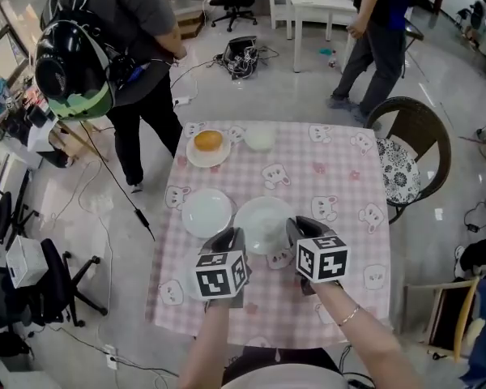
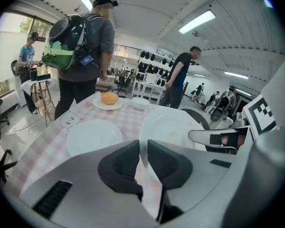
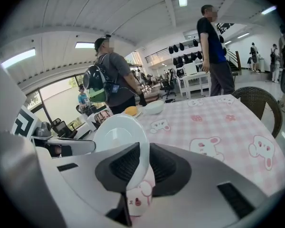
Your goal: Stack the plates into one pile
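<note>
Checked table [image 1: 332, 148] — left gripper [image 1: 232, 236], right gripper [image 1: 296, 224] fingers clamp rim of one empty plate [image 1: 263, 217]; far plate [image 1: 195, 160] holds bun [image 1: 208, 141].

Held tilted above the pink checked cloth [image 1: 340, 177], pinched at two points of its near rim: a round white plate [image 1: 263, 221]. Lying flat just left: a second white plate [image 1: 206, 213].

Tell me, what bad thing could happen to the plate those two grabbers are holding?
The left gripper and right gripper pinch only the thin near rim of one white plate. It might slip out and drop onto the table. If the two move unevenly, it could tilt or twist. Set down off-centre on the other plate, it might clack or slide.
</note>
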{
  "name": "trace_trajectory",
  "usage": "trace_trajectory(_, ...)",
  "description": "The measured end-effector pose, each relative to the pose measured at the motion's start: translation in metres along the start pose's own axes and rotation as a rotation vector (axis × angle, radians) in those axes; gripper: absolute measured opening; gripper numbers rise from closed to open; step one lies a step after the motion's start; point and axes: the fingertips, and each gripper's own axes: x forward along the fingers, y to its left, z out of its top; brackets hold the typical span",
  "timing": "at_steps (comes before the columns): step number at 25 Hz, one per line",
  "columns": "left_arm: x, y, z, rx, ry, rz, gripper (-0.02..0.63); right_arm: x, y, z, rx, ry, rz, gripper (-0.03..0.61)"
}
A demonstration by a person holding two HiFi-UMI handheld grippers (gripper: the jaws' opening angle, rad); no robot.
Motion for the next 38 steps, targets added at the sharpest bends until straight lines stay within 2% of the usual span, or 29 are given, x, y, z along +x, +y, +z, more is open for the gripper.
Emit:
trace_trajectory(11,-0.098,0.099,-0.062,-0.113,0.002,0.141,0.072,0.007,0.134,-0.062,-0.091,0.1,0.152,0.06)
trace_trajectory(17,-0.127,0.139,-0.095,-0.166,0.023,0.183,0.072,0.02,0.178,-0.095,-0.115,0.162,0.197,0.058)
trace_trajectory(22,-0.132,0.156,-0.113,-0.202,0.049,0.197,0.072,0.029,0.193,-0.112,-0.129,0.204,0.213,0.058)
trace_trajectory(30,-0.123,0.165,-0.126,-0.234,0.098,0.19,0.072,0.04,0.193,-0.125,-0.133,0.25,0.215,0.067)
trace_trajectory(38,-0.112,0.171,-0.134,-0.252,0.134,0.21,0.072,0.054,0.188,-0.133,-0.2,0.285,0.203,0.08)
